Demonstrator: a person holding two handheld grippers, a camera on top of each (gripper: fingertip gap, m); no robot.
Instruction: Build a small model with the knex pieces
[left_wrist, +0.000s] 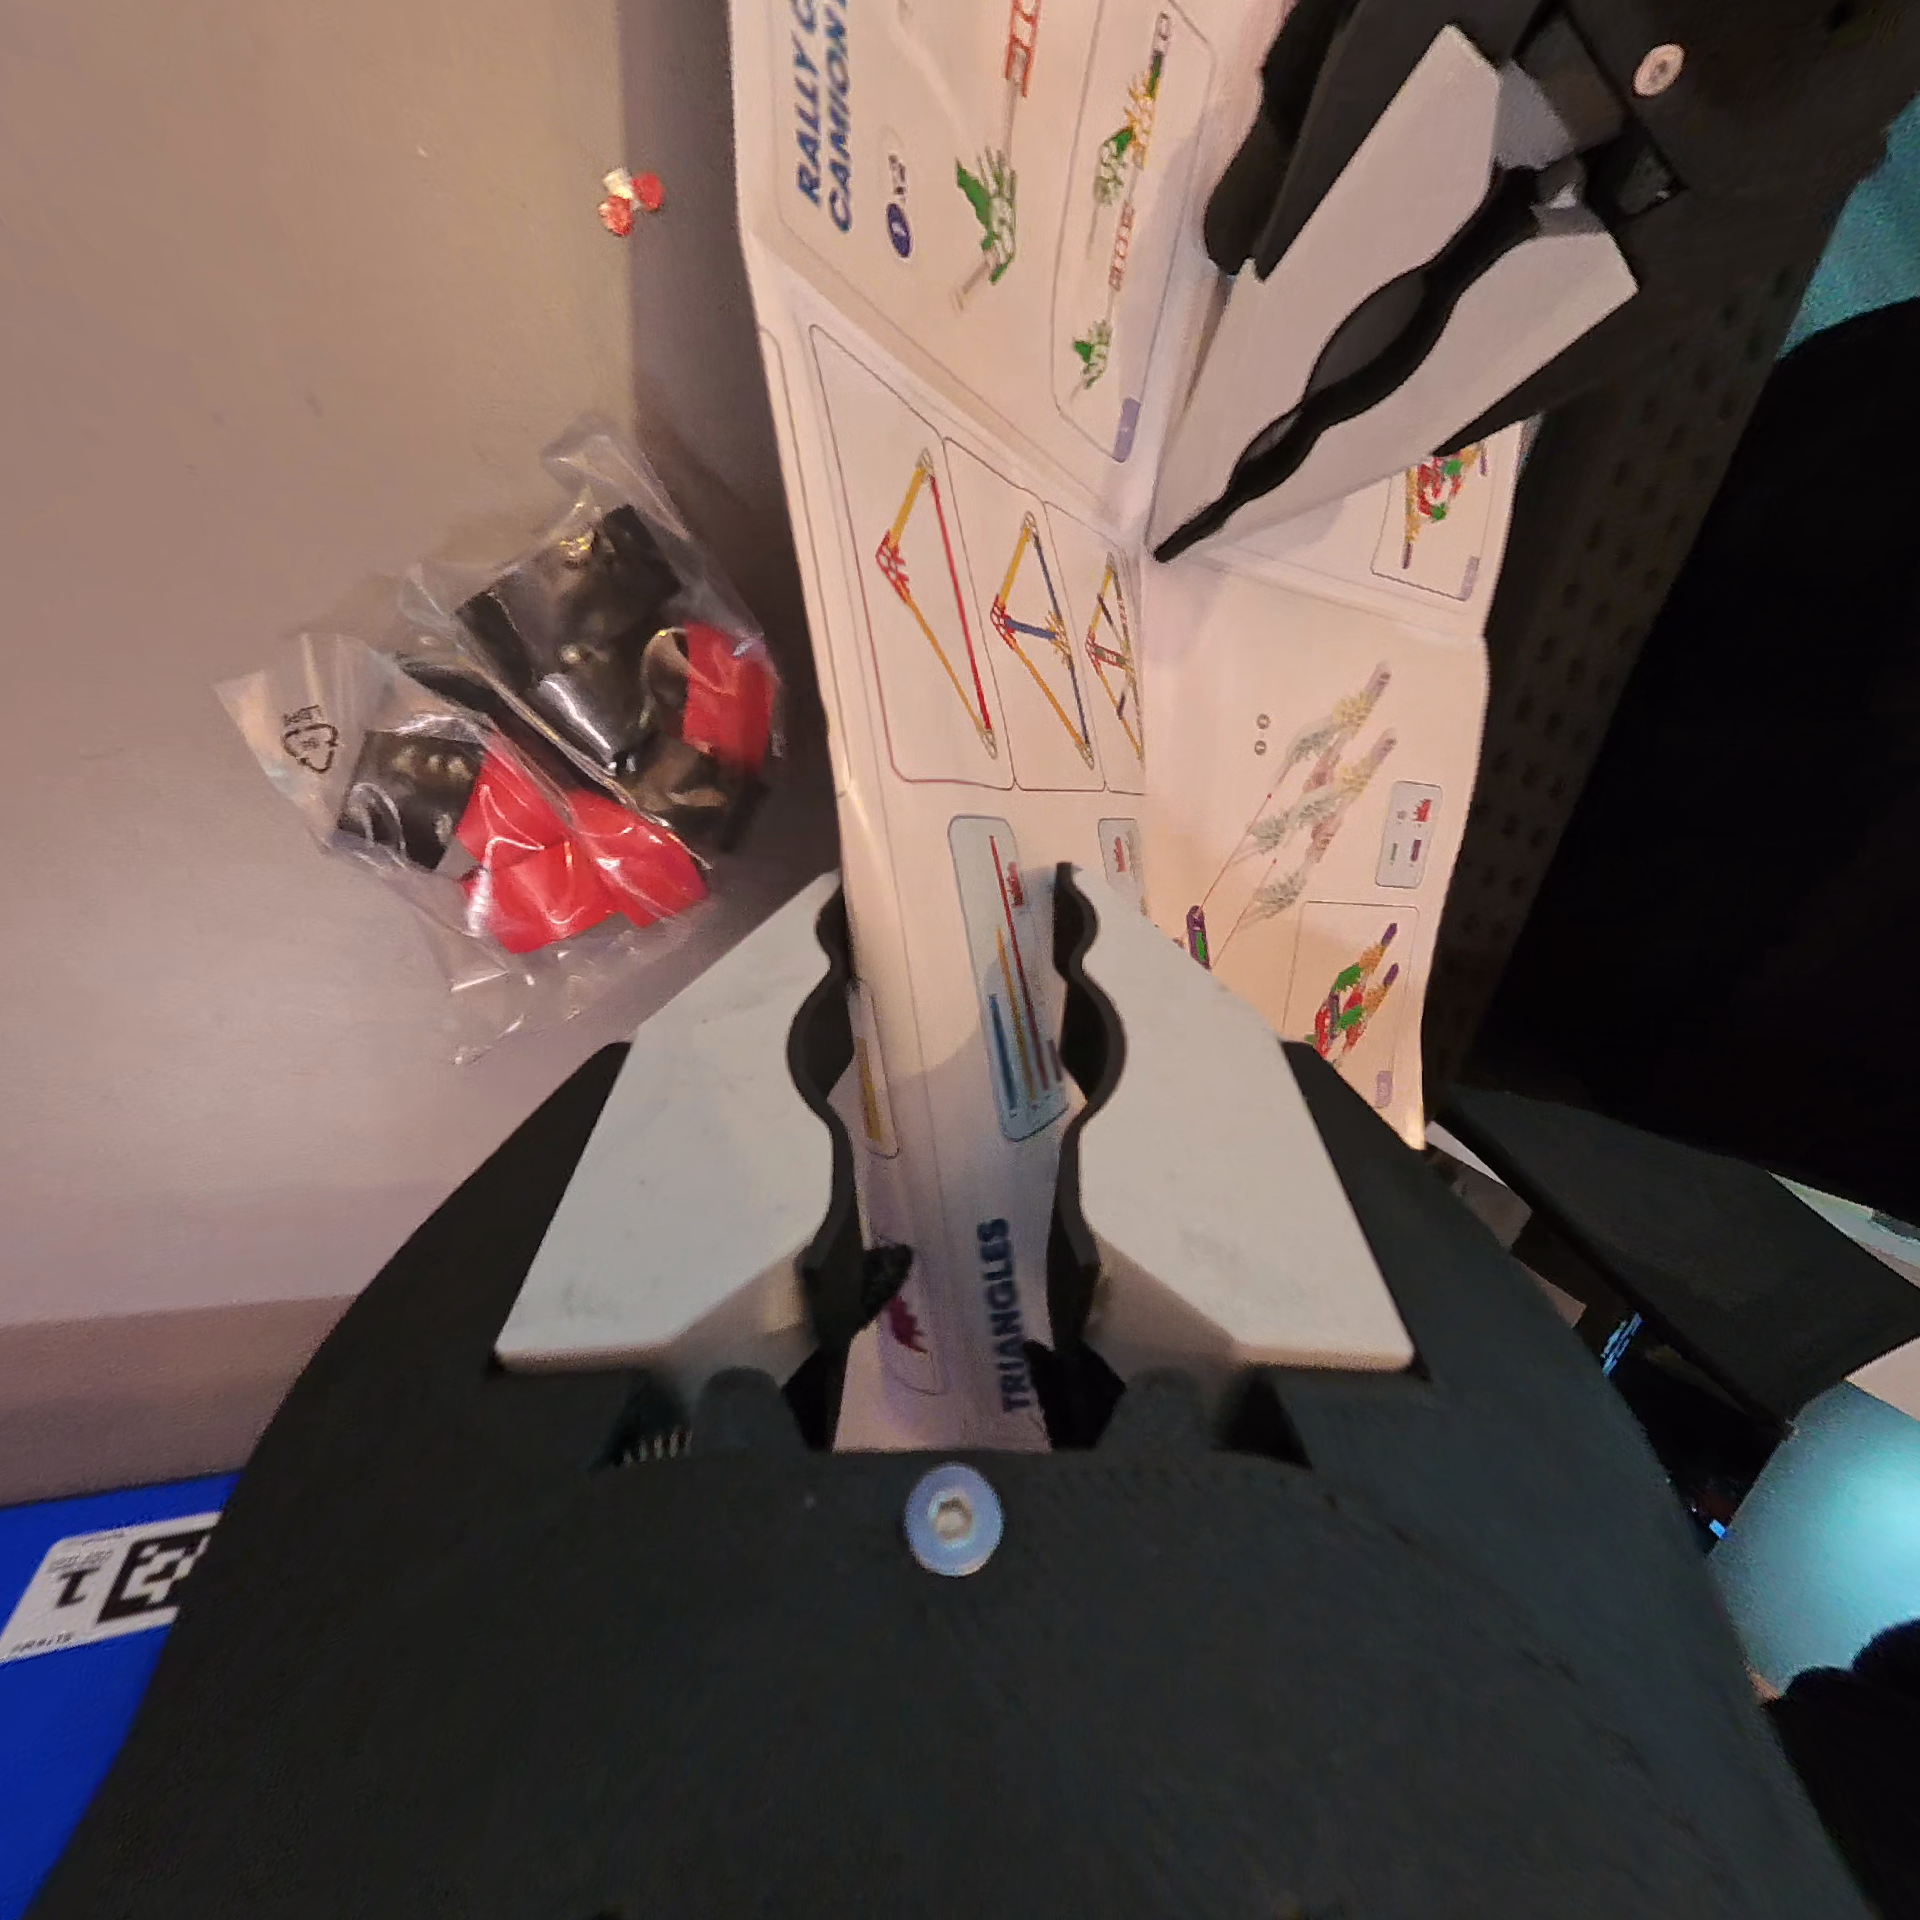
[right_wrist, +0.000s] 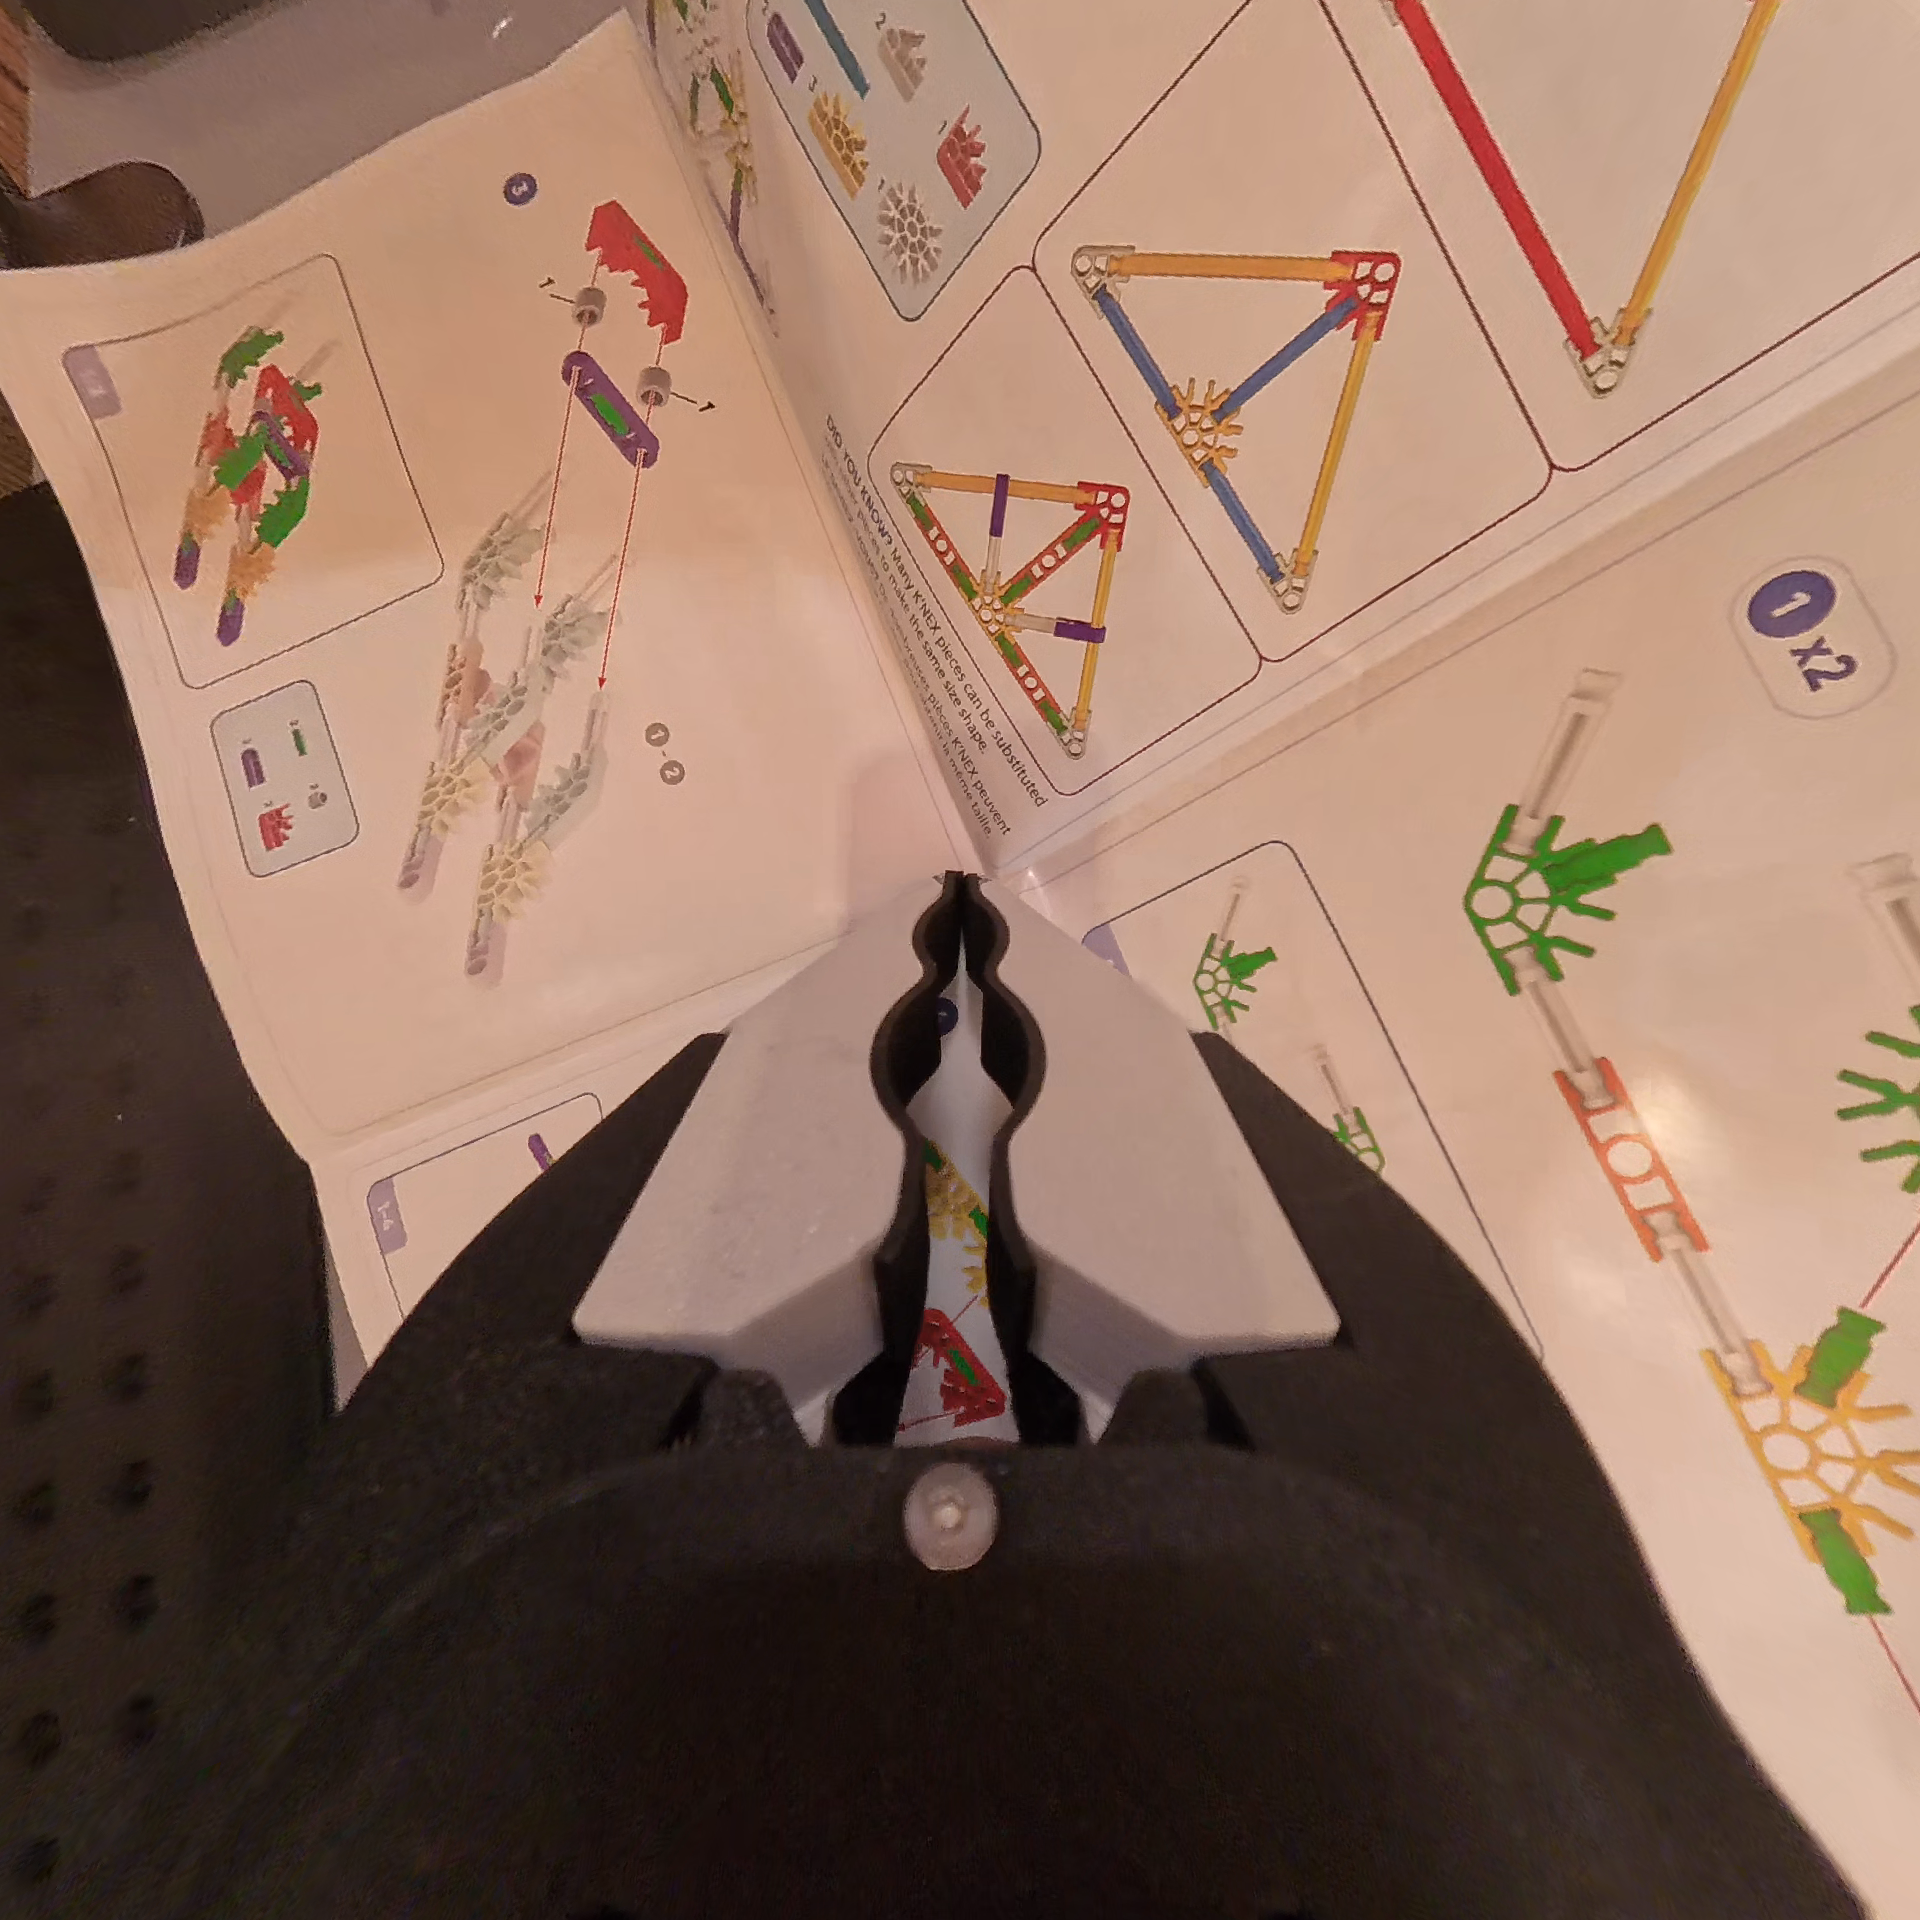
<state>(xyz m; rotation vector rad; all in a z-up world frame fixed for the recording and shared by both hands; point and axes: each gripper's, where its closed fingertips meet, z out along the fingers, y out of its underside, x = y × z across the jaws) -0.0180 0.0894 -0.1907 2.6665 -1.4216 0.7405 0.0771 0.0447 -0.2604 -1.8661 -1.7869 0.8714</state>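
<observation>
Pinching the instruction sheet (right_wrist: 727, 623), right gripper (right_wrist: 961, 881) is clenched; left gripper (left_wrist: 951, 883) gapes around its edge, parts bag (left_wrist: 540, 727) off to its left.

I see a beige tabletop (left_wrist: 260, 520) filling my left camera from nine to twelve o'clock, warmly lit, with a soft shadow along its middle. At seven o'clock a blue mat (left_wrist: 73, 1714) sits at the table's edge. Toward three o'clock stands a black perforated panel (left_wrist: 1621, 644), with darkness beyond it. At four o'clock there is a pale bluish glow (left_wrist: 1808, 1538). In my right camera, a dark dotted surface (right_wrist: 114, 1247) runs along nine o'clock.
</observation>
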